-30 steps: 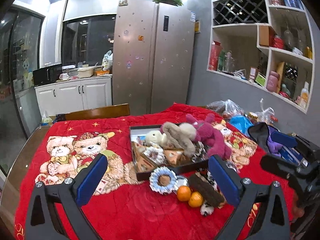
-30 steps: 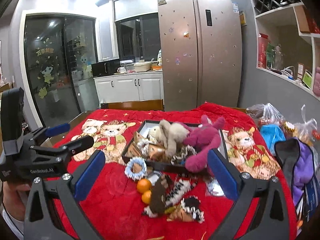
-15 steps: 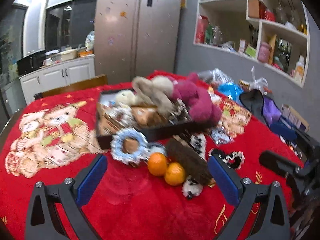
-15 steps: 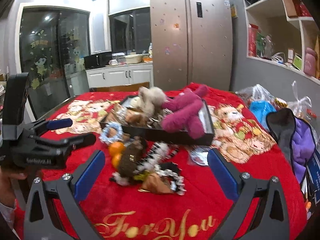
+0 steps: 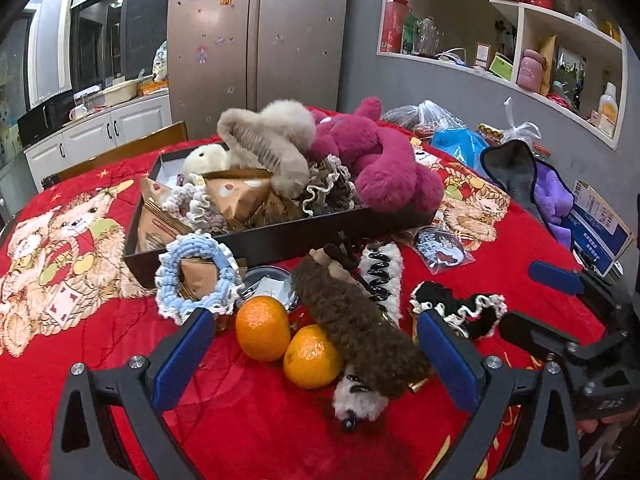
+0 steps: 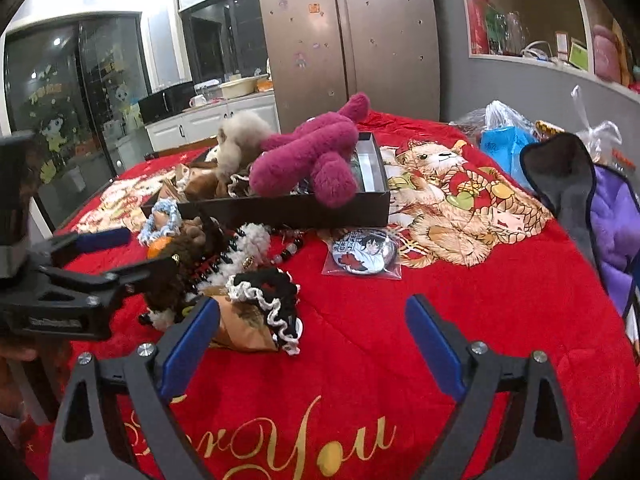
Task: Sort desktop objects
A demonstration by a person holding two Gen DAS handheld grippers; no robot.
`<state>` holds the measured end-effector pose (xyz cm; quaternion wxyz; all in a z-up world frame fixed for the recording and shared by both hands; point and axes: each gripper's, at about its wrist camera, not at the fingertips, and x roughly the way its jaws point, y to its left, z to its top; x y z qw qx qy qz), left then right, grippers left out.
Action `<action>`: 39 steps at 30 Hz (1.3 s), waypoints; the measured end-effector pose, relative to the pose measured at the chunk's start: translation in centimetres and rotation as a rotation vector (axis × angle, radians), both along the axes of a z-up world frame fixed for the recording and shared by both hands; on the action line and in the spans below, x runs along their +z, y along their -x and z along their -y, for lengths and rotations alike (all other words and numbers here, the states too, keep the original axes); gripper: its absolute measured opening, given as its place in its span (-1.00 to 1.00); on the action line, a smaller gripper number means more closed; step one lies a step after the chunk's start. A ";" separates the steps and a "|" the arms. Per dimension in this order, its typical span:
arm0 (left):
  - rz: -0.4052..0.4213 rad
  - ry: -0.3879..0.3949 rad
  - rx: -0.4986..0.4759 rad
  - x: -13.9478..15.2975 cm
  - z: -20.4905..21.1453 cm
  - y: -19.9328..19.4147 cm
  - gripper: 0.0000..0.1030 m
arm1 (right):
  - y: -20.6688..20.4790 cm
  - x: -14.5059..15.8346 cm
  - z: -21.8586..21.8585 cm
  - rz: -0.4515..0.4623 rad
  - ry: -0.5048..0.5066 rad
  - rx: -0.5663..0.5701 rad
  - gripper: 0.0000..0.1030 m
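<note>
Two glossy, round oranges [image 5: 280, 338] lay at my left gripper's [image 5: 310, 354] 12 o'clock, beside a fuzzy brown clip [image 5: 352, 328]; both grippers, right [image 6: 312, 340] included, gaped empty.

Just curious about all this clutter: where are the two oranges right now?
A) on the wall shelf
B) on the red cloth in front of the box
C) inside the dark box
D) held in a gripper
B: both oranges sit on the red cloth, in front of the box, with the left gripper open around them.
</note>
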<state>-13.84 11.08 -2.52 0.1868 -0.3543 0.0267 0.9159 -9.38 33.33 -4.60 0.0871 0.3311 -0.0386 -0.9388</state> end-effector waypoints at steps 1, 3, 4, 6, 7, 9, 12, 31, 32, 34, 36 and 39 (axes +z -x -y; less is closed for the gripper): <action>0.008 -0.003 0.001 -0.2 0.0 0.3 1.00 | 0.1 -0.1 -0.1 0.010 0.003 -0.004 0.84; 0.020 -0.016 0.009 -0.6 0.0 0.6 1.00 | 0.7 -0.5 0.0 0.043 0.000 -0.006 0.74; 0.024 -0.025 0.012 -0.7 0.0 0.7 1.00 | 1.0 -0.8 0.1 0.063 -0.006 -0.004 0.60; 0.051 -0.010 -0.012 -0.9 -0.3 0.9 1.00 | 1.4 -1.3 0.4 0.093 -0.024 -0.005 0.45; 0.050 -0.007 -0.016 -1.0 -0.3 1.0 1.00 | 1.7 -1.6 0.6 0.109 -0.031 0.005 0.33; 0.049 -0.010 -0.025 -1.1 -0.4 0.9 1.00 | 1.9 -1.9 1.0 0.122 -0.040 0.027 0.17; 0.049 -0.026 -0.028 -1.0 0.0 0.9 0.92 | 1.9 -2.1 1.7 0.124 -0.054 0.060 -0.20; 0.003 -0.116 -0.032 0.9 3.3 -0.7 -0.64 | 1.5 -1.7 1.5 0.097 -0.022 0.062 -0.79; 0.000 -0.114 -0.037 0.9 3.3 -0.8 -0.64 | 1.5 -1.7 1.5 0.094 -0.023 0.060 -0.79; -0.004 -0.118 -0.040 0.9 3.4 -1.1 -0.64 | 1.4 -1.6 1.5 0.087 -0.023 0.059 -0.79; -0.012 -0.117 -0.046 1.1 3.4 -1.4 -0.65 | 1.3 -1.5 1.5 0.082 -0.023 0.058 -0.79; -0.027 -0.111 -0.051 1.5 3.4 -1.8 -0.66 | 1.3 -1.4 1.3 0.075 -0.019 0.053 -0.79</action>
